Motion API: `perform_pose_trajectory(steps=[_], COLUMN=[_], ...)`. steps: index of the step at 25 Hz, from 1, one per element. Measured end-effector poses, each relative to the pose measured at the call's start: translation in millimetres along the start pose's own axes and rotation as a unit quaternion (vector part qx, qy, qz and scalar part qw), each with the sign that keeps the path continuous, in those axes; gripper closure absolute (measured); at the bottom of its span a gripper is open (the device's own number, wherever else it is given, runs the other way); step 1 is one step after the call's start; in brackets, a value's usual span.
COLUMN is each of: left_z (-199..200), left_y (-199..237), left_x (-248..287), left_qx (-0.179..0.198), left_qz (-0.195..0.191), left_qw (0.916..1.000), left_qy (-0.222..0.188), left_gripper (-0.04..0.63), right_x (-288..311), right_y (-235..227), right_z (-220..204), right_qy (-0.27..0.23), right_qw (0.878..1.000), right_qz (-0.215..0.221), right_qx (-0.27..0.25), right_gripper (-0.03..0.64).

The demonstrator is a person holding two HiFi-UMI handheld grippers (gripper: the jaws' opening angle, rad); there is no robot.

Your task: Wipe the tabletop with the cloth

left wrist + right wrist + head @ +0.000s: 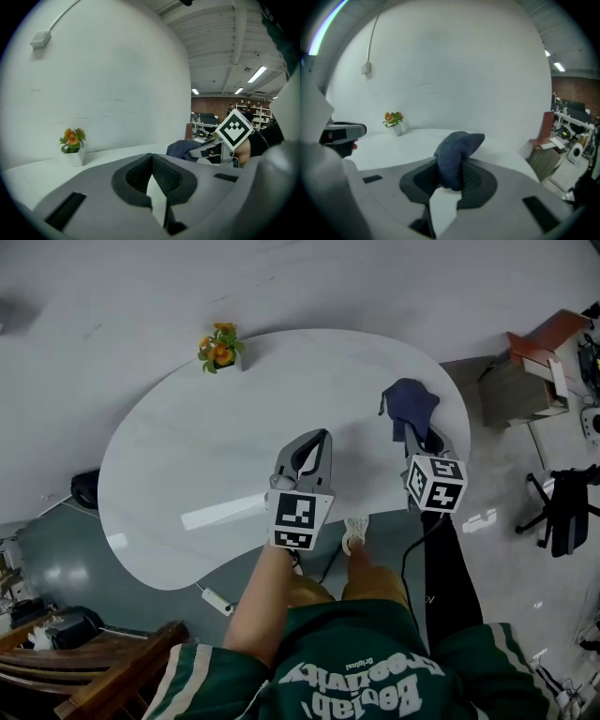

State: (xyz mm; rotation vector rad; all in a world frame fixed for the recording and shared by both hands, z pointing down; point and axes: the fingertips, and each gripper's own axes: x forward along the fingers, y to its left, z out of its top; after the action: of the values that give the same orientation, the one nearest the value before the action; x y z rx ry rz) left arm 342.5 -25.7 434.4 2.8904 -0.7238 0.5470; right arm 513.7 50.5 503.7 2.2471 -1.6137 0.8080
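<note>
The white rounded tabletop (187, 456) fills the middle of the head view. My right gripper (410, 432) is shut on a dark blue cloth (410, 401), which bunches up between its jaws and hangs over the table's right part. In the right gripper view the cloth (457, 154) stands pinched between the jaws, its free end folded over to the right. My left gripper (313, 448) hovers over the table's middle, jaws closed together with nothing in them. In the left gripper view the cloth (183, 149) and the right gripper's marker cube (233, 130) show to the right.
A small white pot with orange flowers (219, 346) stands at the table's far edge. A dark bin (86, 487) sits on the floor at left, a wooden chair (94, 676) at lower left, a box (532, 371) and an office chair (562, 507) at right.
</note>
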Motion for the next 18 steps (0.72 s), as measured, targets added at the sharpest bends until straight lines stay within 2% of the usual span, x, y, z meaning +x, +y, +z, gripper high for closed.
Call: perform_pose_trajectory(steps=[4, 10, 15, 18], left_z=[-14.8, -54.0, -92.4, -118.9], left_y=[63.6, 175.9, 261.1, 309.2], left_x=[-67.1, -188.9, -293.0, -355.9], left_qx=[-0.003, -0.020, -0.031, -0.041], left_qz=[0.035, 0.093, 0.150, 0.191], left_qw=[0.9993, 0.9953, 0.9881, 0.9808], left_qy=[-0.009, -0.018, -0.017, -0.010], left_gripper=[0.595, 0.595, 0.595, 0.595], right_x=[3.1, -0.5, -9.0, -15.8], right_y=[111.2, 305.8, 465.4, 556.0], right_z=[5.8, -7.2, -34.8, -57.1], right_qy=[-0.014, -0.023, -0.015, -0.005], right_qw=[0.998, 0.991, 0.978, 0.966], right_qz=[0.050, 0.123, 0.195, 0.242], right_qx=[-0.020, -0.049, -0.075, -0.093], right_gripper=[0.525, 0.525, 0.525, 0.525])
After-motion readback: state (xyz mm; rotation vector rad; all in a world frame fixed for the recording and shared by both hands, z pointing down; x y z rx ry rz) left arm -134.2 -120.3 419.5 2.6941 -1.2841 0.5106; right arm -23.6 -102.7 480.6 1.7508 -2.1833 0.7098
